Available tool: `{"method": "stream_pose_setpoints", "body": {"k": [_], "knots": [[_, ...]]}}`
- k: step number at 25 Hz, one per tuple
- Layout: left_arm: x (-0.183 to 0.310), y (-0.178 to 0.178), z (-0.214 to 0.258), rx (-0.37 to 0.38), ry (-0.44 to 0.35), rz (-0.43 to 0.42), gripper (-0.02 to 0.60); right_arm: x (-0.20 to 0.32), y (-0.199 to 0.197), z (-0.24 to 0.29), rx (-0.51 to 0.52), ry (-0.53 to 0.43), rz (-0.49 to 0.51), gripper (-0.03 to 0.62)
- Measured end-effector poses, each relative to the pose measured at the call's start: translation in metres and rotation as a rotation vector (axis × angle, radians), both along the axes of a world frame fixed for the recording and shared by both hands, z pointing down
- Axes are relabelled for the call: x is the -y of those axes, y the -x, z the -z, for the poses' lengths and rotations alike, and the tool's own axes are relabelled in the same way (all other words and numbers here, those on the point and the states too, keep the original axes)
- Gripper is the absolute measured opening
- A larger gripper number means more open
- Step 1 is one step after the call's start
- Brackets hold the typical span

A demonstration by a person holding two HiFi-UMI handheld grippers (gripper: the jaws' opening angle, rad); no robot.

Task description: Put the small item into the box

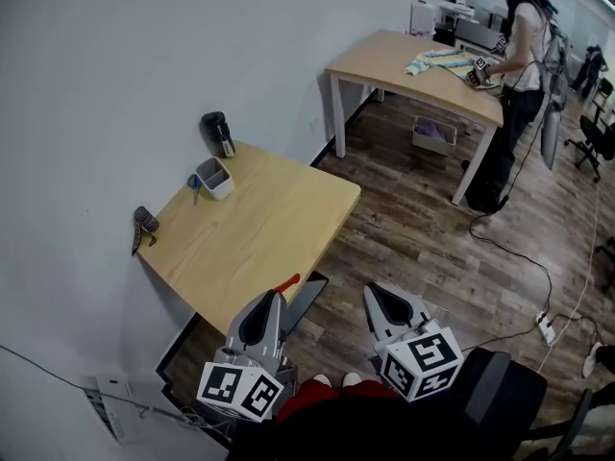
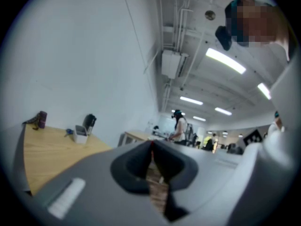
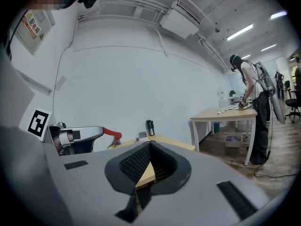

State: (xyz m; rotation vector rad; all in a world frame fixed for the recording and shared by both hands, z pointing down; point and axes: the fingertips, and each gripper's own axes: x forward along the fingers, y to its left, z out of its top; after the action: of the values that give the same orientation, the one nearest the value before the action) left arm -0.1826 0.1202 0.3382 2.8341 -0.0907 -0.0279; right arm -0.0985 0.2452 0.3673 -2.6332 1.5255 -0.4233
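Note:
A small white box (image 1: 214, 177) stands on the light wooden table (image 1: 269, 229) near the wall, with a small blue item (image 1: 194, 184) lying just left of it. The left gripper view shows the box (image 2: 81, 134) and the blue item (image 2: 69, 132) far off. My left gripper (image 1: 280, 294) hangs below the table's near edge, jaws shut with nothing between them (image 2: 151, 147). My right gripper (image 1: 377, 292) is beside it over the floor, also shut and empty (image 3: 149, 147). Both are well short of the box.
A black cylindrical device (image 1: 219, 133) stands behind the box, and a dark object (image 1: 144, 224) sits at the table's left edge. A second table (image 1: 413, 65) stands at the back right, with a person (image 1: 519, 65) working at it. A cable (image 1: 524, 248) runs across the floor.

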Motion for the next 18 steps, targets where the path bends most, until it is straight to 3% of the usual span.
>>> {"method": "stream_pose_setpoints", "body": {"k": [8,18], "knots": [[-0.028,-0.028,0.003,-0.01,-0.024,-0.032,0.015,-0.044,-0.024,-0.003,0.005,-0.018,-0.08,0.008],[-0.041,-0.062,0.01,-0.007,-0.04,-0.063,0.015,-0.063,-0.047,-0.006,0.024,-0.022,-0.121,0.008]]}}
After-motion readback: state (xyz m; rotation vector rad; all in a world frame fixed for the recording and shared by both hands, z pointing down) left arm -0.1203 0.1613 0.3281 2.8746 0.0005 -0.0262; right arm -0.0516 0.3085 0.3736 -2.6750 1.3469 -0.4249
